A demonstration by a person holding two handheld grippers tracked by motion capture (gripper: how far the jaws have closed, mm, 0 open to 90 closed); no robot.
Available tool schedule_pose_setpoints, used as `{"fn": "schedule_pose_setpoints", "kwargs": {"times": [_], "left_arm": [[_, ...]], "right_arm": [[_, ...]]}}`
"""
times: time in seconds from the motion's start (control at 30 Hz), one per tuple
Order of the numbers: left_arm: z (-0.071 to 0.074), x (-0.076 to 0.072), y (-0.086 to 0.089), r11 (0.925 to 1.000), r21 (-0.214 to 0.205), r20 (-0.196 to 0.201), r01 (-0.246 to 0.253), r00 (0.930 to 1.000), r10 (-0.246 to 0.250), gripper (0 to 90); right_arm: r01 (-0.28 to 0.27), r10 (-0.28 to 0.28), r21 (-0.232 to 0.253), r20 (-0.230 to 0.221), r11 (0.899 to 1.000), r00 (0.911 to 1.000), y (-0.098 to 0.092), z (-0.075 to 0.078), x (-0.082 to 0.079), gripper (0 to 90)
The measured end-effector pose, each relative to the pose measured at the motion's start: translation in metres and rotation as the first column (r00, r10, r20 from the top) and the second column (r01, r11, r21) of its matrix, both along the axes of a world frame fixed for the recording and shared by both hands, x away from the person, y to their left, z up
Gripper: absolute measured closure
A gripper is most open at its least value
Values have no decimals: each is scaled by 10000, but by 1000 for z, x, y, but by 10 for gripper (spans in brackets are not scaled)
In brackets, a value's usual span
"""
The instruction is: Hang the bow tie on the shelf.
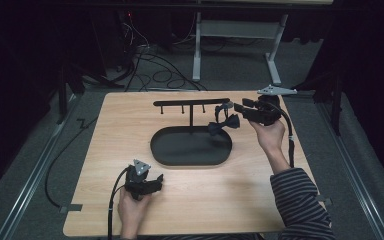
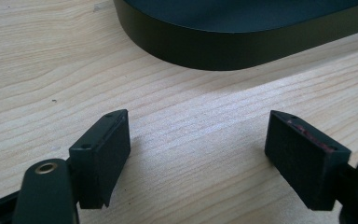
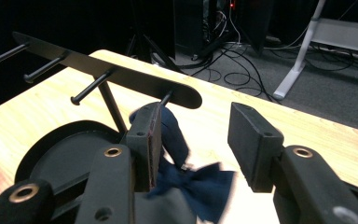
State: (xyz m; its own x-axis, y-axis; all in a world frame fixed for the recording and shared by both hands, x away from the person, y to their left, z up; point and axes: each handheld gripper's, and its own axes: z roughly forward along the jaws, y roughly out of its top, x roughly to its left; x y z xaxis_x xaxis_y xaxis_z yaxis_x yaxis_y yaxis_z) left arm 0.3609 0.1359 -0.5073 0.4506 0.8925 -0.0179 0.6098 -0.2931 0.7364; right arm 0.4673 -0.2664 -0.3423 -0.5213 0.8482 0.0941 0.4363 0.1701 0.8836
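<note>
A black rack (image 1: 190,102) with several pegs stands on an oval black tray base (image 1: 190,147) at mid table. A dark blue bow tie (image 1: 224,123) hangs by its strap from the rightmost peg. My right gripper (image 1: 230,107) is held level at that end of the rack. In the right gripper view it (image 3: 195,135) is open. The strap lies against the left jaw's inner side and the blurred bow tie (image 3: 193,184) dangles below, unpinched. My left gripper (image 1: 155,180) rests near the table's front left, open and holding nothing (image 2: 198,149), facing the tray base (image 2: 242,42).
The wooden table (image 1: 130,125) has bare wood around the tray. Beyond its far edge the floor holds tangled cables (image 1: 155,70) and a white desk frame (image 1: 240,35). Metal rails run along both sides of the table.
</note>
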Motion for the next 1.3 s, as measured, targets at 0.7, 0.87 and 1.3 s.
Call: {"fn": "schedule_pose_setpoints", "kwargs": {"times": [0.7, 0.87, 1.3], "left_arm": [[0, 0, 0, 10000, -16, 25, 12, 10000, -12, 223], [0, 0, 0, 10000, -6, 27, 17, 10000, -17, 220], [0, 0, 0, 10000, -4, 26, 16, 10000, -16, 220]], "right_arm": [[217, -218, 101, 117, 9997, 9997, -33, 1, -25, 567], [346, -348, 268, 78, 9990, 9994, -47, -2, -35, 567], [319, -312, 520, -145, 9981, 9994, -68, -11, -52, 570]]}}
